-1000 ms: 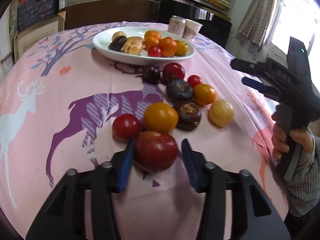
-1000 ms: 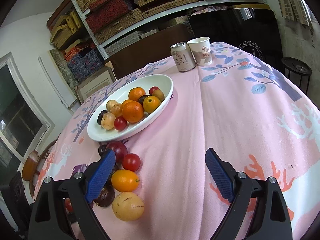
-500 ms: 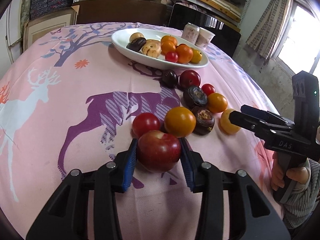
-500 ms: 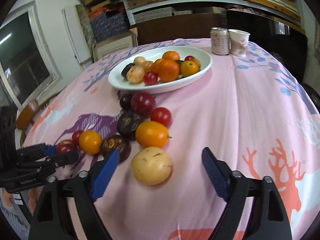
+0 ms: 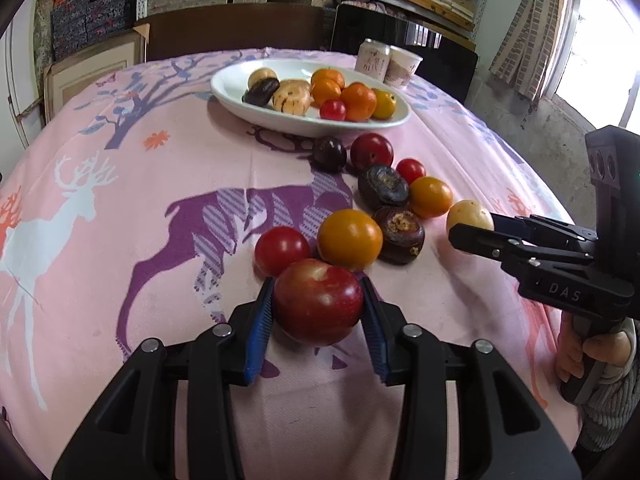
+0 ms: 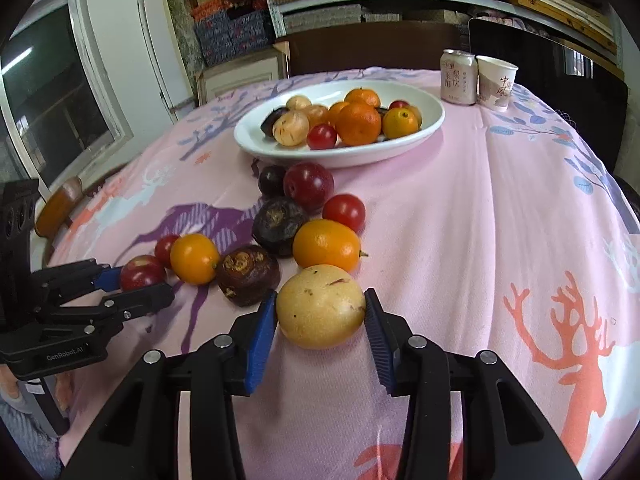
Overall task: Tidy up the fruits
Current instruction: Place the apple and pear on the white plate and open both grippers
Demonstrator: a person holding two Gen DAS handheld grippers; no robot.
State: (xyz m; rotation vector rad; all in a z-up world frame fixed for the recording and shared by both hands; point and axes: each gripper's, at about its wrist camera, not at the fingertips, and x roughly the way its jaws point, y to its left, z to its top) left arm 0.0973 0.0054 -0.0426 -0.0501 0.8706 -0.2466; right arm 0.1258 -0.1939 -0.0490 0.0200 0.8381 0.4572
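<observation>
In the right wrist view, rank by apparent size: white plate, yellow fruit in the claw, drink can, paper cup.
1. white plate
2. yellow fruit, inflated by nearness
3-4. drink can and paper cup: alike

Red apple (image 5: 318, 300) and yellow passion fruit (image 6: 320, 306) on pink cloth, each between jaws.

Both grippers are black plastic frames with silver screws and ribbed blue pads: the left gripper (image 5: 318, 320) fills the bottom of its own view, and the right gripper (image 6: 320, 320) likewise. At the lower right of the left view, white letters "DAS" mark the right one's side, above a hand (image 5: 596, 354) in a grey ribbed sleeve (image 5: 608, 412). At the lower left of the right view, the other reads "GenRobot.AI".
</observation>
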